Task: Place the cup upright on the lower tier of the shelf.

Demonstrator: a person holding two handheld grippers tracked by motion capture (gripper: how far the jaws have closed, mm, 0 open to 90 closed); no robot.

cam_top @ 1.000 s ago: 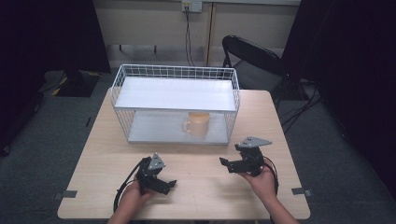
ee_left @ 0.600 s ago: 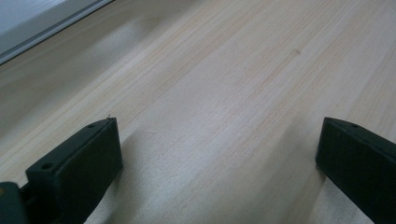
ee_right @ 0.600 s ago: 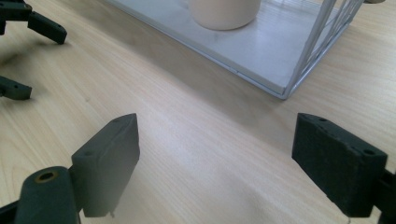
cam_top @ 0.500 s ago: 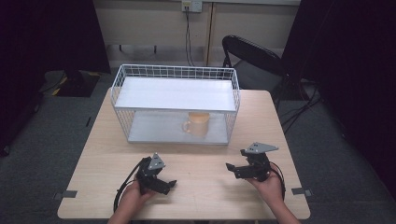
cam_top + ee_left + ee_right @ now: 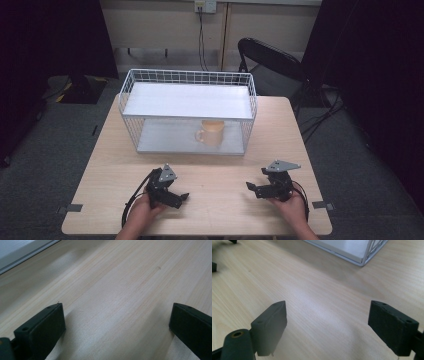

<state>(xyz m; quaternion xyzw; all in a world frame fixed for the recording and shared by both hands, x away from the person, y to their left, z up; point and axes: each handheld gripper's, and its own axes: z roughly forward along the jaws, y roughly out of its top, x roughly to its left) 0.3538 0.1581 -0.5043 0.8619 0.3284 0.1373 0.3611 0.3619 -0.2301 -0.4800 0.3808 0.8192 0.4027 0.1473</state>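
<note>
High view: orange ceramic mug (image 5: 212,133) sits on lower shelf of white wire rack (image 5: 187,101), untouched. Right gripper (image 5: 255,188) has pulled back toward near tabletop (image 5: 220,200) edge; left gripper (image 5: 181,198) unchanged. Both fingers spread, empty. Reads as retreat.

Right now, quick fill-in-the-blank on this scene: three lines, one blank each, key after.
1. The mug sits on the ____ shelf of the wire rack.
2. Both tongs, left and right, have their jaws ____.
3. The mug's handle points toward the ____ tongs' side of the table.
Missing words: lower; open; left
</note>
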